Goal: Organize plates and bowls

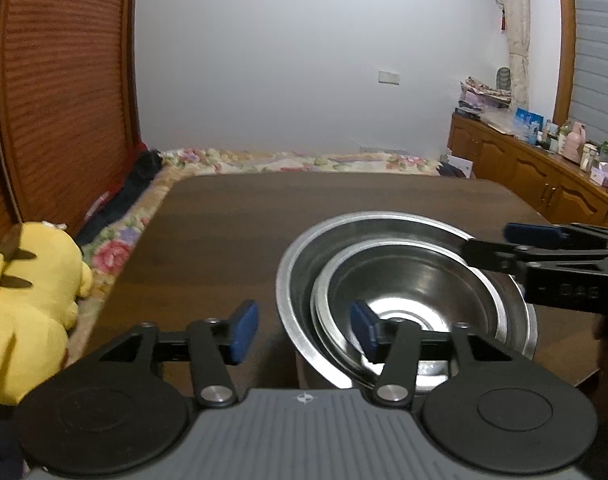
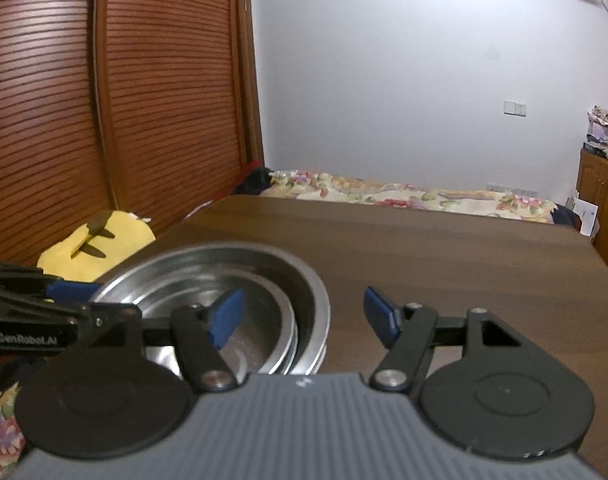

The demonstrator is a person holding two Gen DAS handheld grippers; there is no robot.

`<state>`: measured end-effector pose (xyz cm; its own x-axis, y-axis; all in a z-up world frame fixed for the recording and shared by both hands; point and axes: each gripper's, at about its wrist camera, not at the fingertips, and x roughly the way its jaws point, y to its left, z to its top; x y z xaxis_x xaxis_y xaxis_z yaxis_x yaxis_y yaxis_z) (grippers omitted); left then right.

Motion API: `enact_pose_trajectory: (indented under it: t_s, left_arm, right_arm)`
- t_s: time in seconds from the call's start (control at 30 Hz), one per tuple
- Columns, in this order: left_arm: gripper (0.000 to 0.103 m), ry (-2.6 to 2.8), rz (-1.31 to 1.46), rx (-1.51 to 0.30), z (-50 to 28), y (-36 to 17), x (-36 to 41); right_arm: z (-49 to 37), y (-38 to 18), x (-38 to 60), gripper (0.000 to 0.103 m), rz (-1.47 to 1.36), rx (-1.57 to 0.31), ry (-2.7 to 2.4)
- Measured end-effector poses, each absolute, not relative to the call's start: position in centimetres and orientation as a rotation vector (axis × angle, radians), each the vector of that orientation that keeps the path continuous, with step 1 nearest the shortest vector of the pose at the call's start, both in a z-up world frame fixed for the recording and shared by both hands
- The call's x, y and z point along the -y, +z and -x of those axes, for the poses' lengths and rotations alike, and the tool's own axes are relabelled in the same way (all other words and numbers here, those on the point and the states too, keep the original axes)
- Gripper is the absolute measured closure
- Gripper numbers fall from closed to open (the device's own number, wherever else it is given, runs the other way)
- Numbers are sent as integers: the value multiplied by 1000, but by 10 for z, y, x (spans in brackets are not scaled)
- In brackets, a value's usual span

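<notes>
Bowls of polished steel, a smaller bowl [image 1: 408,300] nested off-centre inside a larger bowl [image 1: 299,264], sit on a dark wooden table [image 1: 231,216] as two handheld grippers close in from either side.

Left to right in the left wrist view: a yellow plush toy [image 1: 31,292] lies off the table's edge, well to the left of the left gripper [image 1: 304,330]. That gripper has its jaws spread apart and holds nothing; its left pad [image 1: 243,330] hangs over bare wood just outside the stack, while its right pad sits over the smaller bowl's hollow, so the near-left rims appear to fall between the fingers. Farther right, the right gripper [image 1: 536,236] reaches in over the stack's far-right rim. In its own view its jaws [image 2: 304,320] also stand apart and empty, one pad over the bowls and one over bare table to the right.

The bowls look thin-walled, stiff and light, unlikely to break but smooth enough to slip and to clatter. The raised rim seems the only real hold: one finger inside, one outside, pinching the wall. Because the smaller bowl rides loose, a tilted lift would probably send it sliding. Whether either pad touches metal cannot be told.
</notes>
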<state>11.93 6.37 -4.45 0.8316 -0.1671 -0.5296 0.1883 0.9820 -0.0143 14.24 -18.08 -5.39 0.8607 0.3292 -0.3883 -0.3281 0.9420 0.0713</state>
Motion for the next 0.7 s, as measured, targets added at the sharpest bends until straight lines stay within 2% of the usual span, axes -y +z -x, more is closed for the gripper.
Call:
enact_pose_trajectory:
  t_s: [0.07, 0.3, 0.4, 0.53, 0.6, 0.7]
  left_arm:
    - [31, -179, -51, -541, -116, -39, -64]
    - [12, -155, -88, -492, -103, -19, -56]
    - [0, -153, -87, -469, -95, -12, -51]
    - [0, -159, -85, -438, -83, -6, -44]
    - [0, -165, -76, -428, -77, -4, -40]
    - [0, -183, -67, -417, -68, -2, -33]
  right_arm:
    - [-136, -49, 185, 32, -8, -397, 333]
    - [-113, -33, 200, 28, -36, -377, 298]
    - [-104, -25, 205, 21, -28, -364, 275]
    - [-88, -14, 214, 4, -20, -320, 244]
    - [-81, -11, 218, 0, -14, -300, 229]
    - [-71, -10, 222, 0, 4, -273, 184]
